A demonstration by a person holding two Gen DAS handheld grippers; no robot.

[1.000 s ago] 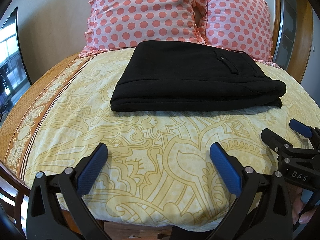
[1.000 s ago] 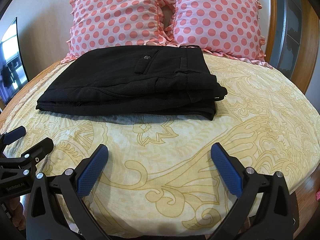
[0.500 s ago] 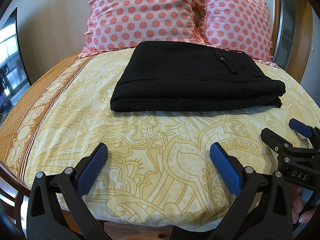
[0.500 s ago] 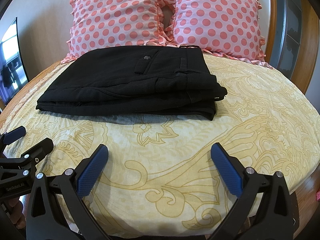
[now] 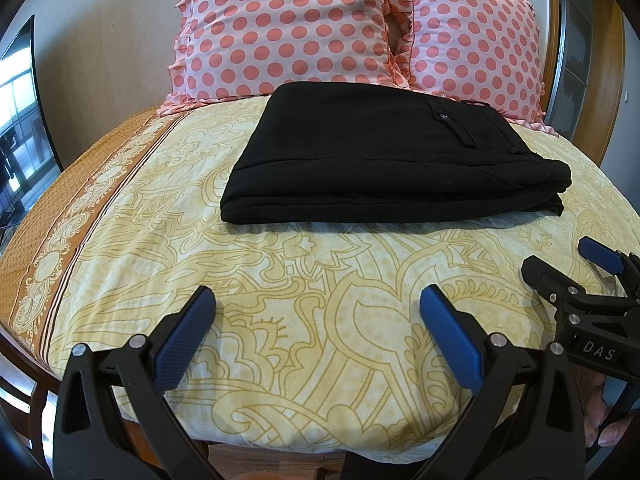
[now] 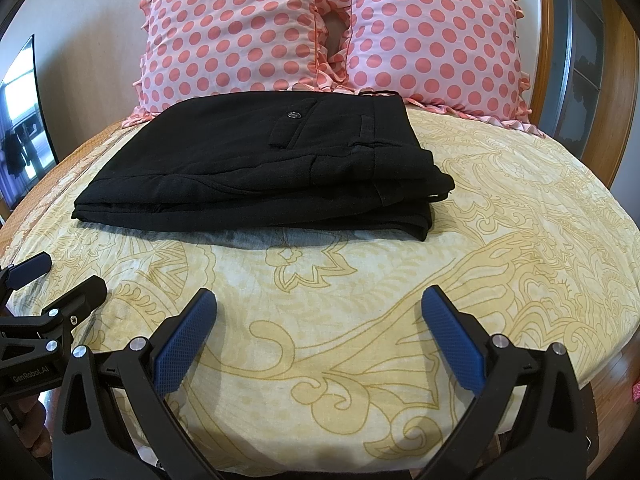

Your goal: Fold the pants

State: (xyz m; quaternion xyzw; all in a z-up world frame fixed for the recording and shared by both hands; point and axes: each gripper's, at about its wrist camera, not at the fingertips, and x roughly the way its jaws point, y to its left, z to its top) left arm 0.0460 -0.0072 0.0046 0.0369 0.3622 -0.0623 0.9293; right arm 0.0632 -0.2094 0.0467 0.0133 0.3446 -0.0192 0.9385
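1 folded pair of black pants [image 5: 384,152], 2 polka-dot pillows [image 5: 288,28], 1 patterned bedspread [image 5: 280,280], 2 grippers [image 5: 316,332]

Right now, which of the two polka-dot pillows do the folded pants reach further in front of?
The left pillow: the folded black pants lie mostly before it, their waistband end only just reaching the right pillow.

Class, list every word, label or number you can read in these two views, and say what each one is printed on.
"DAS": white letters on the black body of the right gripper, left wrist view.
"GenRobot.AI": white letters on the black body of the left gripper, right wrist view.
The folded black pants show no readable text.
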